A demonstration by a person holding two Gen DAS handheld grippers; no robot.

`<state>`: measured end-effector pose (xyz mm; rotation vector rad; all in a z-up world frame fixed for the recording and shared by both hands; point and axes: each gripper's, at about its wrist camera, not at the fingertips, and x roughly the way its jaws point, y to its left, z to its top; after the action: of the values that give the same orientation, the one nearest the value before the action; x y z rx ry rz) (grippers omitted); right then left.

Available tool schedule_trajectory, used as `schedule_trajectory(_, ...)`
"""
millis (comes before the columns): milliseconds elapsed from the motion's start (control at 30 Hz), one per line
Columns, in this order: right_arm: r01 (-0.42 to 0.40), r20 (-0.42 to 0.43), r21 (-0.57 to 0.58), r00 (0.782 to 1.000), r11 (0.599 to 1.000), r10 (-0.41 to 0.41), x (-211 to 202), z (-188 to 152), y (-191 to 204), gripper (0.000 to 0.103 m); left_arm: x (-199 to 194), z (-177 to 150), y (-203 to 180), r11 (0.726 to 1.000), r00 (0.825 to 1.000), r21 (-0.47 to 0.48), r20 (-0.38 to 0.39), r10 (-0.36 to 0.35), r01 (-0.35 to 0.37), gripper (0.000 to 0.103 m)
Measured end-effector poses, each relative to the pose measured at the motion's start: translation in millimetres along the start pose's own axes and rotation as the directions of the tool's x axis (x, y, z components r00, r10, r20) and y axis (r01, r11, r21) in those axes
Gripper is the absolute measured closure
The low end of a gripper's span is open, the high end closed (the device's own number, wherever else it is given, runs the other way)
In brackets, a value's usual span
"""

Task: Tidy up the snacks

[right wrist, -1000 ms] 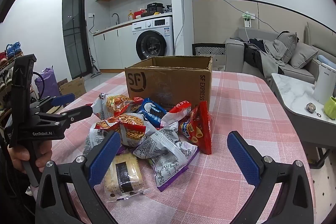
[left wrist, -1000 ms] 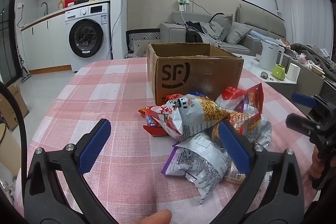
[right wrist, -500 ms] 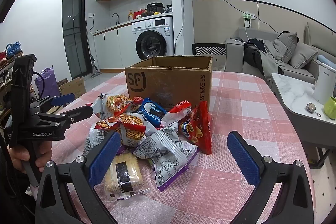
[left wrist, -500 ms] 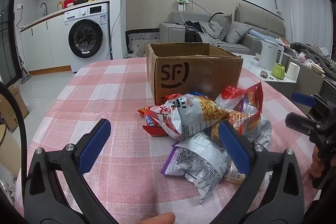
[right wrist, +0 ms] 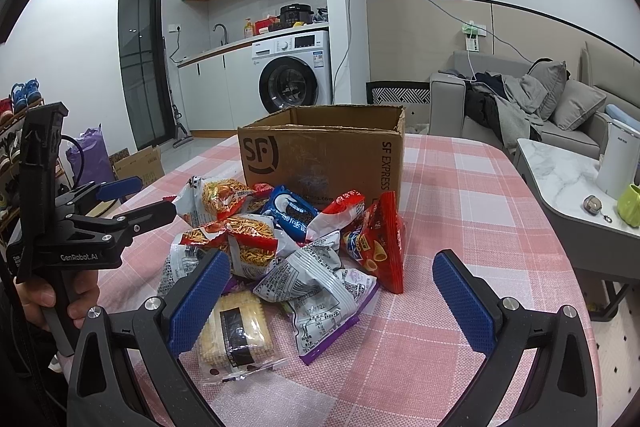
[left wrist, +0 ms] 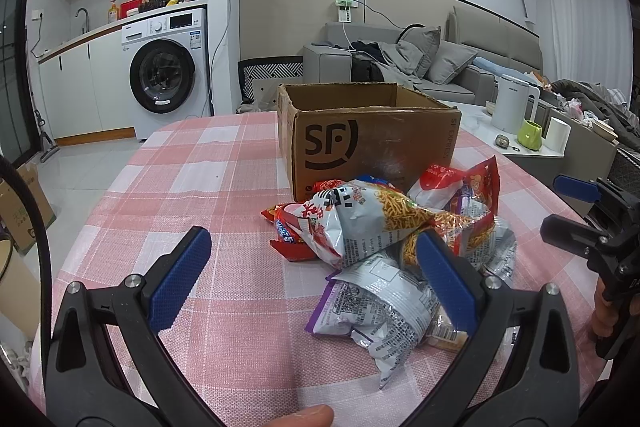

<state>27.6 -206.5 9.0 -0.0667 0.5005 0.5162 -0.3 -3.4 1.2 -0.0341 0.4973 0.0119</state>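
Observation:
A pile of snack bags (left wrist: 392, 231) lies on the pink checked tablecloth in front of an open brown cardboard box (left wrist: 372, 143). The pile (right wrist: 288, 239) and the box (right wrist: 320, 155) also show in the right wrist view, with a cracker pack (right wrist: 234, 333) nearest and a red bag (right wrist: 380, 243) on the right. My left gripper (left wrist: 312, 279) is open and empty, held above the table just left of the pile. My right gripper (right wrist: 328, 295) is open and empty, held over the near edge of the pile.
The table's edge (right wrist: 568, 255) curves along the right, with a marble side table (right wrist: 560, 171) holding a kettle and a green cup beyond it. A washing machine (left wrist: 168, 71) and a sofa (left wrist: 400, 63) stand behind.

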Motion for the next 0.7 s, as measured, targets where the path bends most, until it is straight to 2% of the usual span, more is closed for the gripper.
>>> schedule_trajectory(700, 0.001, -0.002, 0.002, 1.000, 1.000, -0.001, 0.9, -2.7, -1.1, 0.000, -0.3, -0.2, 0.2, 1.000, 1.000, 0.003, 0.003, 0.001, -0.001, 0.001)
